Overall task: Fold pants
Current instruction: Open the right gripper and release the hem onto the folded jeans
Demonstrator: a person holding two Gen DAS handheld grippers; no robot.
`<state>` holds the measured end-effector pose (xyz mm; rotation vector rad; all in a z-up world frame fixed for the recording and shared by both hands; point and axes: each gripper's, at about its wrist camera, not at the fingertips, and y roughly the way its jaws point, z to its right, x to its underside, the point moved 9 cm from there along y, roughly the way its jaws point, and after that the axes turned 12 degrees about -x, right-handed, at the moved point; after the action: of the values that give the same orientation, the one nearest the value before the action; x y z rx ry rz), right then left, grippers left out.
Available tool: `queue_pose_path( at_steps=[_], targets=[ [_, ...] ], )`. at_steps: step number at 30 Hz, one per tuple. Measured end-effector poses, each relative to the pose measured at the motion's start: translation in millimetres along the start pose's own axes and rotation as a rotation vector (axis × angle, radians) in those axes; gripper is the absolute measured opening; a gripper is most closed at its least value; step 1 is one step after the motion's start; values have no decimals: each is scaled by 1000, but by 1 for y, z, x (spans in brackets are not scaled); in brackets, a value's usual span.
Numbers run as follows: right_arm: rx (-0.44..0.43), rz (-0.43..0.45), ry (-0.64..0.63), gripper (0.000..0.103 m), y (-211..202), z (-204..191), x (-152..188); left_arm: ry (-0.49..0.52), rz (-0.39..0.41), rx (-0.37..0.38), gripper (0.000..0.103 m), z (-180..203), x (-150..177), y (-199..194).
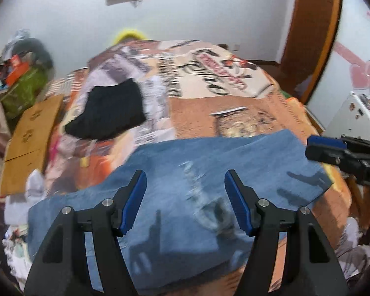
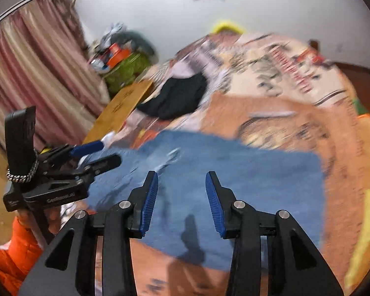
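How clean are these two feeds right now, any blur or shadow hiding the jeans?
Left wrist view: motion blur smears the bedspread and the jeans; the left gripper stays sharp, and finger shadows fall on the denim. Right wrist view: heavier smear, fisheye bending at the edges, the right gripper crisp, one dark shadow on the jeans' near edge.

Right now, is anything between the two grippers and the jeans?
Nothing visible. Both the left gripper and right gripper are open above the blue jeans, which lie bare on the patterned blanket.
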<state>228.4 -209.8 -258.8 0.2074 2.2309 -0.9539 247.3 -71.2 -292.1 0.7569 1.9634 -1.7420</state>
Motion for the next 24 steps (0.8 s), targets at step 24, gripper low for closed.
queue_pose_path(
  at_steps=[24],
  targets=[
    [228, -148, 96, 40, 11, 94, 67, 154, -195, 20, 66, 78, 40, 77]
  ],
)
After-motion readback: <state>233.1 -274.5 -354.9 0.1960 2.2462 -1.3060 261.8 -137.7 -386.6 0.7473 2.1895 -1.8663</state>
